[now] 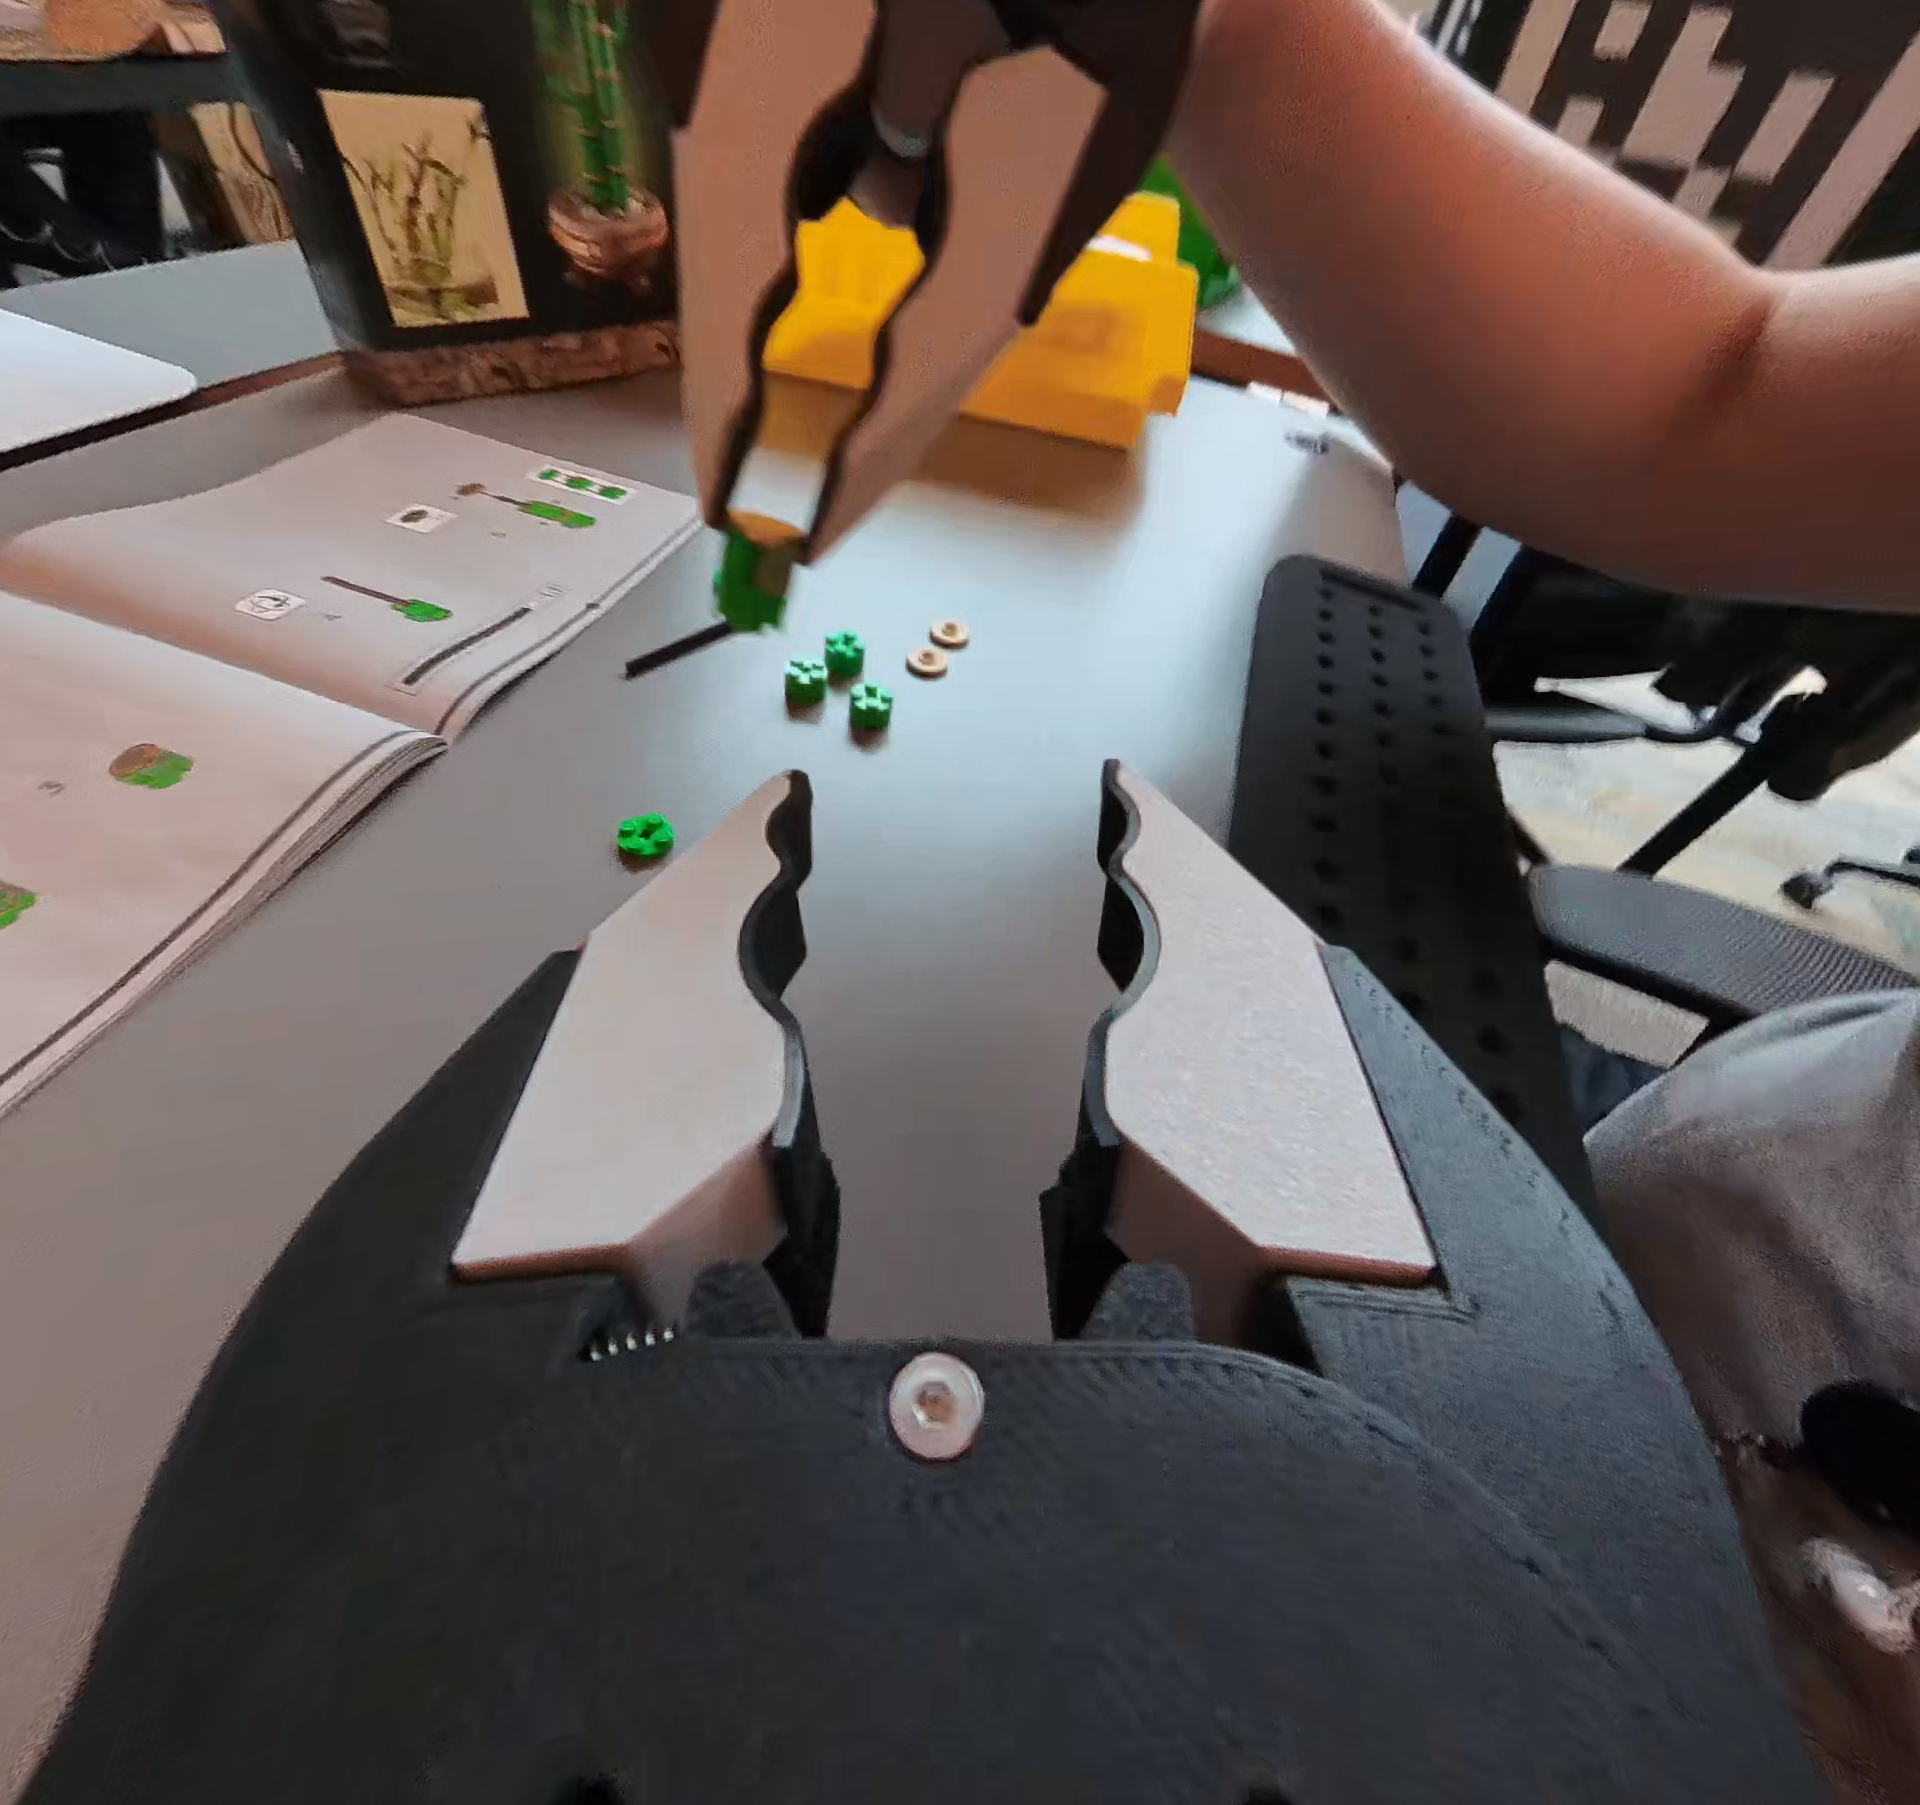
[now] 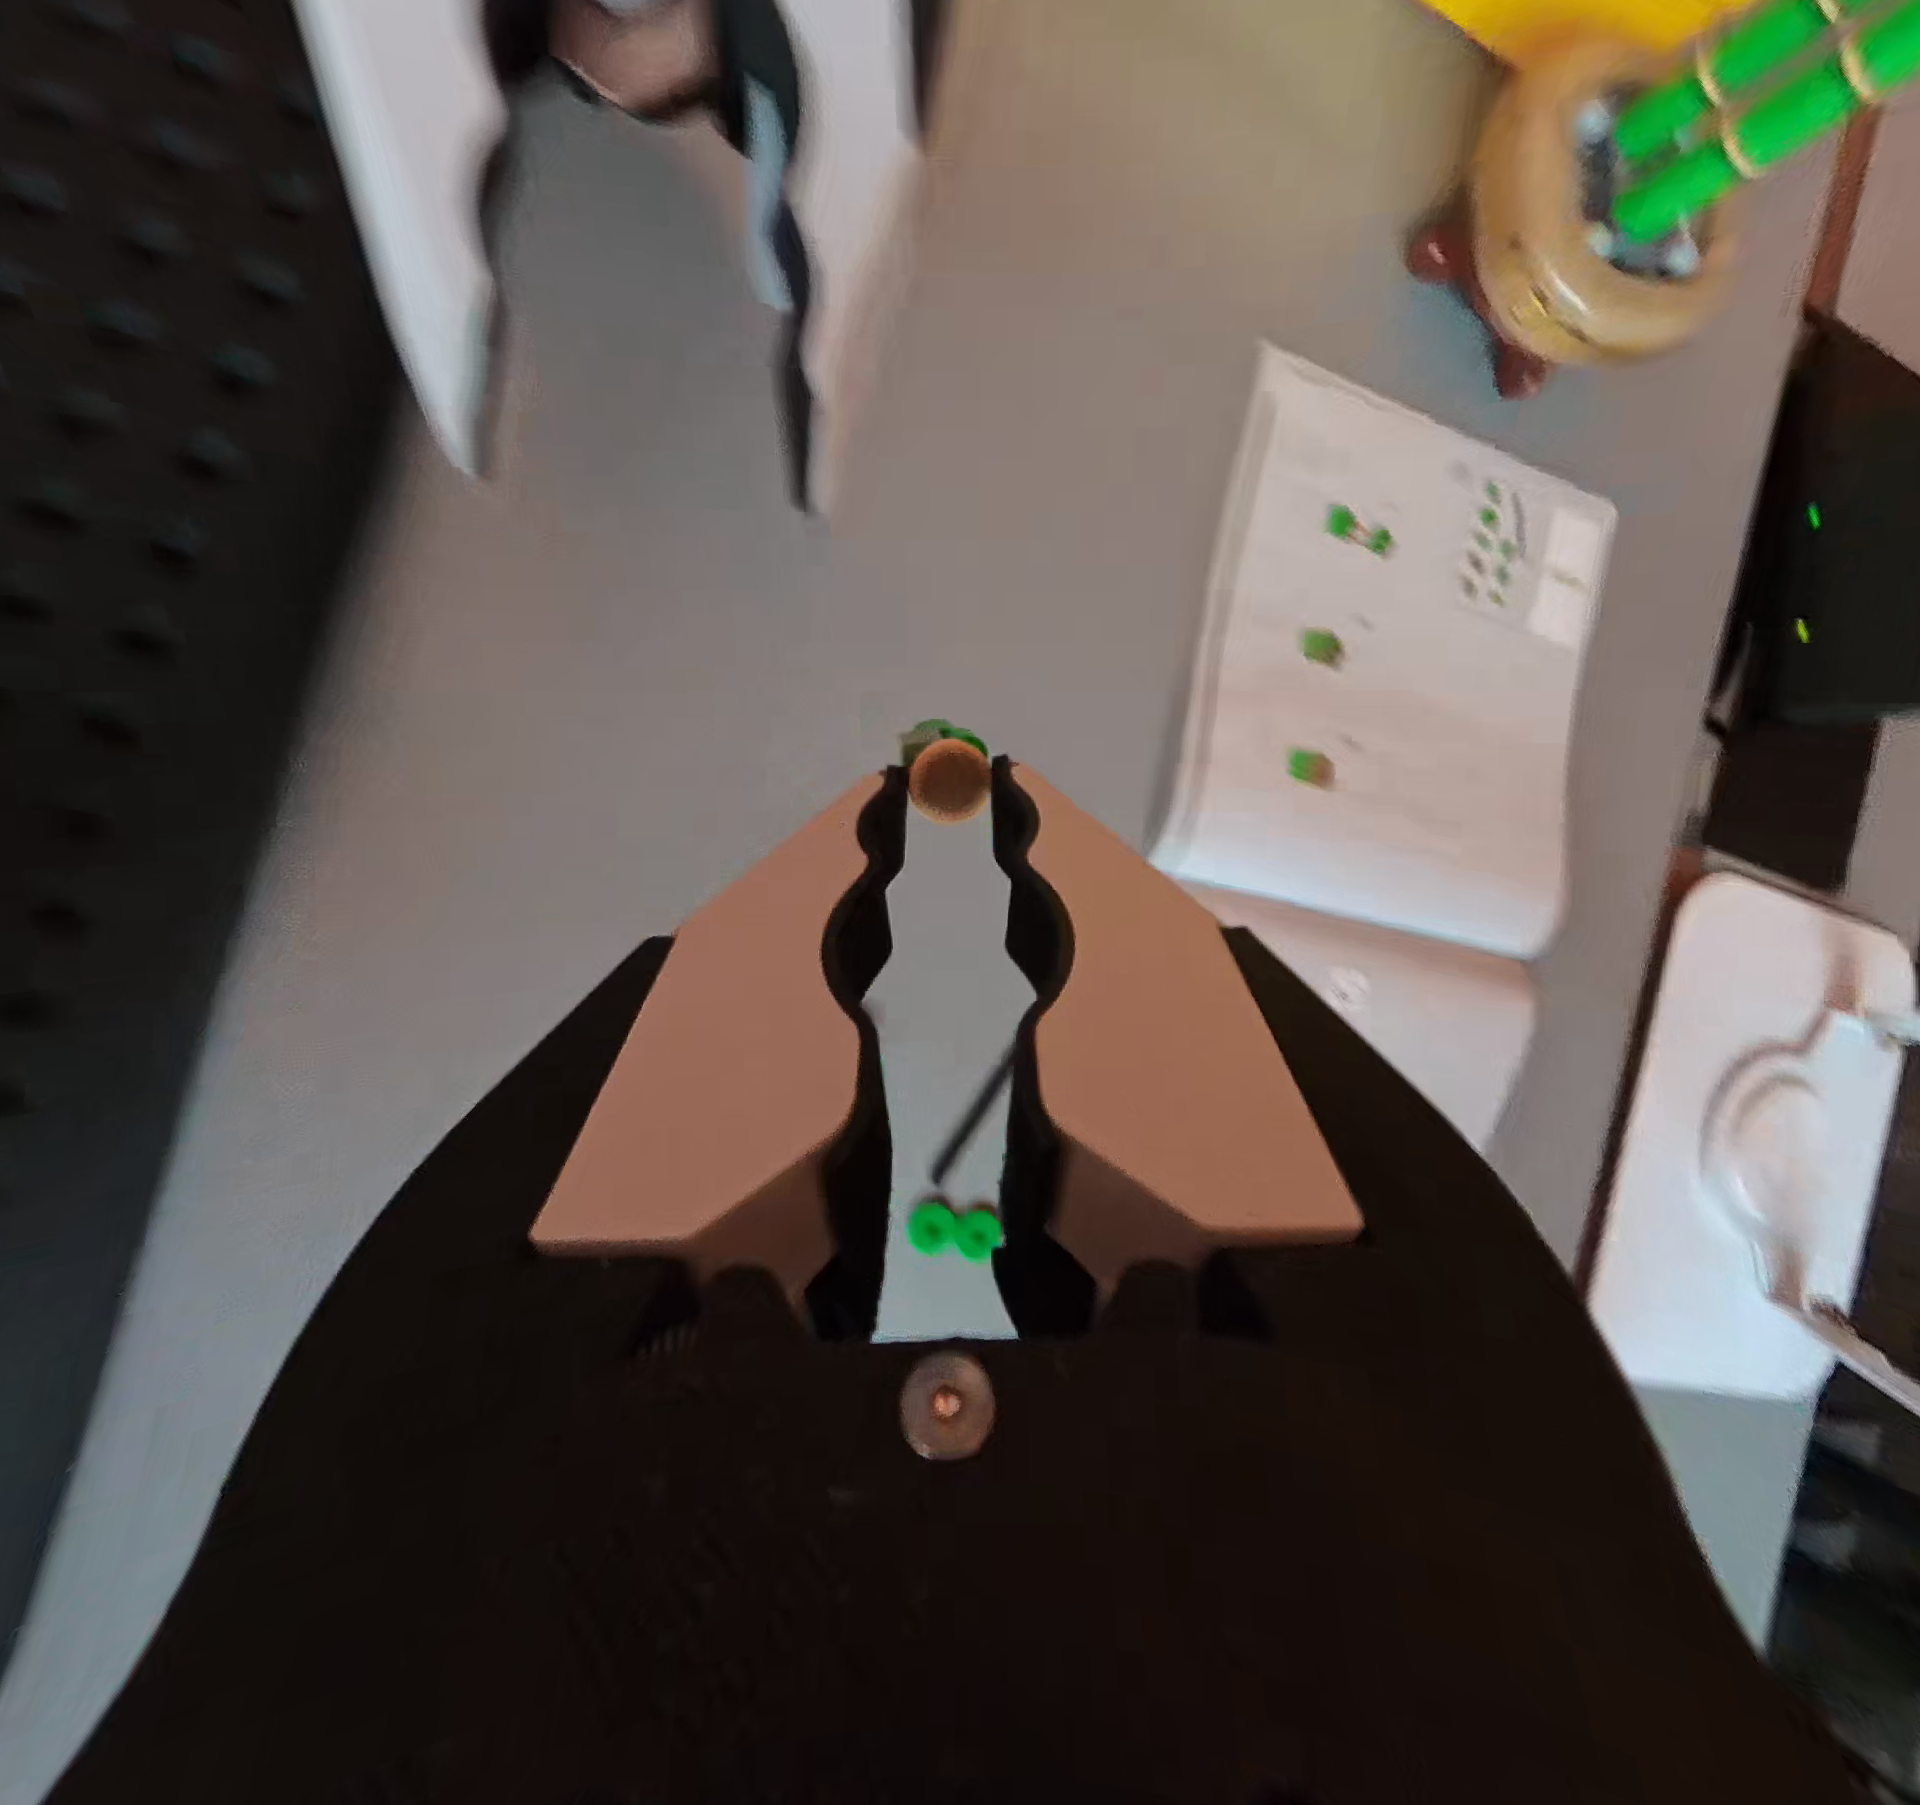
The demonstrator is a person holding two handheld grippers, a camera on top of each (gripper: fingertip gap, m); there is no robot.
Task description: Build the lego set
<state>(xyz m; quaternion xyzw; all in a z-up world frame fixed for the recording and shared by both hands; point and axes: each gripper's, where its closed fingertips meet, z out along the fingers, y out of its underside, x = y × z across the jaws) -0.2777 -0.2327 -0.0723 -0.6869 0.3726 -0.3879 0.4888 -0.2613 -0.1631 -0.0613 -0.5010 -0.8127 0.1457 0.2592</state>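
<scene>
- Lego stack point(image 1: 750, 579), green round bricks capped with a tan round plate, is pinched at the fingertips of the right gripper point(image 1: 767, 537) near the centre of the left wrist view, held above the grey table point(image 1: 935, 924).
- From the right wrist view the same stack point(image 2: 945, 776) sits at mid-frame, the tan cap facing the camera between the tips of that gripper point(image 2: 948, 779), whose fingers clamp it.
- Left gripper point(image 1: 954, 799) fills the lower half of its own view, fingers spread apart with nothing between them.
- Thin black rod point(image 1: 677, 652) lies on the table just below the held stack.
- Three loose green round bricks point(image 1: 840, 680) cluster to the right of the rod, with two tan round plates point(image 1: 938, 649) just beside them.
- One more green round brick point(image 1: 645, 835) lies apart, near the left gripper's left fingertip.
- Open instruction booklet point(image 1: 312, 612) lies at the left of the frame.
- Lego box point(image 1: 447, 145) stands in the upper left, and yellow blocks point(image 1: 1081, 353) sit behind the right gripper.
</scene>
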